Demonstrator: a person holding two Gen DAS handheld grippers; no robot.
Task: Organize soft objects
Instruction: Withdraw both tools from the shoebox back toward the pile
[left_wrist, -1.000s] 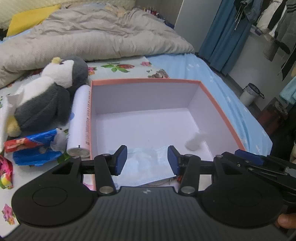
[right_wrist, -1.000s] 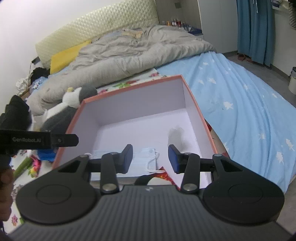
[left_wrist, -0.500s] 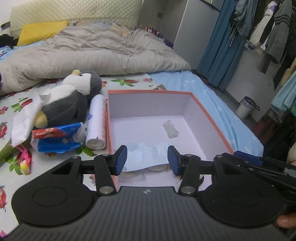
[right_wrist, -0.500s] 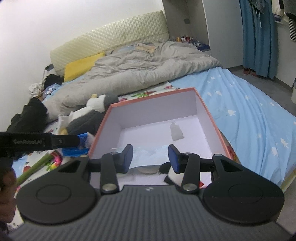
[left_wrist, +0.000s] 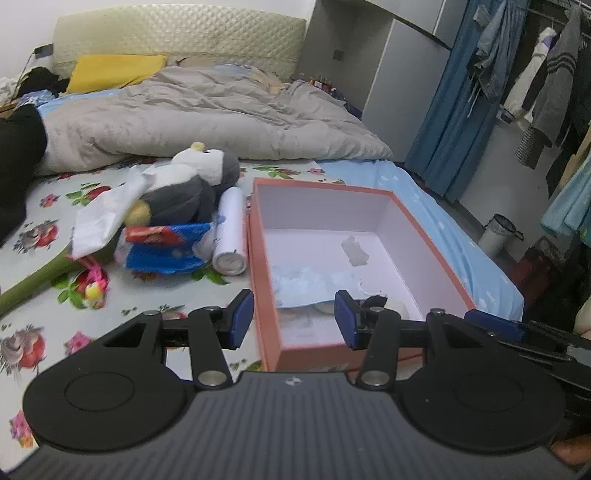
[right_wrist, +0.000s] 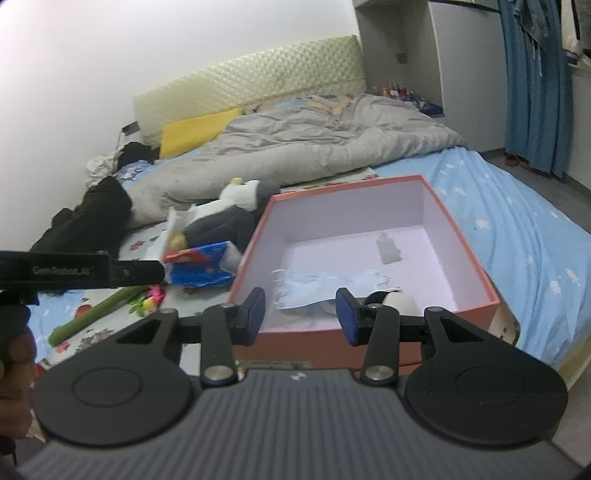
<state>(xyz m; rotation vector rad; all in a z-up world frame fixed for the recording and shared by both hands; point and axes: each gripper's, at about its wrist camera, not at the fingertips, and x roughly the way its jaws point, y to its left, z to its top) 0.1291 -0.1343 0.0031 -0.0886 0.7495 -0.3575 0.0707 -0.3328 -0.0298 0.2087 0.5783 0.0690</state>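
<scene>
An orange box (left_wrist: 255, 236) with a white inside lies on the bed. In it are pale blue face masks (left_wrist: 310, 284) near its front wall and a small white wad (left_wrist: 354, 251) further back. Left of the box lie a grey and white penguin plush (left_wrist: 184, 195), a white roll (left_wrist: 231, 229), a blue and red packet (left_wrist: 162, 254), a white cloth (left_wrist: 103, 218) and a green-stemmed toy flower (left_wrist: 33, 280). My left gripper (left_wrist: 293, 319) hangs open over the box's near left corner, holding nothing. My right gripper (right_wrist: 300, 315) is open in front of the box (right_wrist: 332, 347), empty too.
A grey duvet (left_wrist: 207, 114) and a yellow pillow (left_wrist: 114, 70) fill the far half of the bed. Dark clothing (right_wrist: 88, 221) lies at the left. The bed's edge drops off right of the box, where a small bin (left_wrist: 498, 232) and hanging clothes (left_wrist: 546, 74) stand.
Both grippers have drawn back from the box and risen, so the whole box and the pile beside it now show. The jaws have kept the same width.
</scene>
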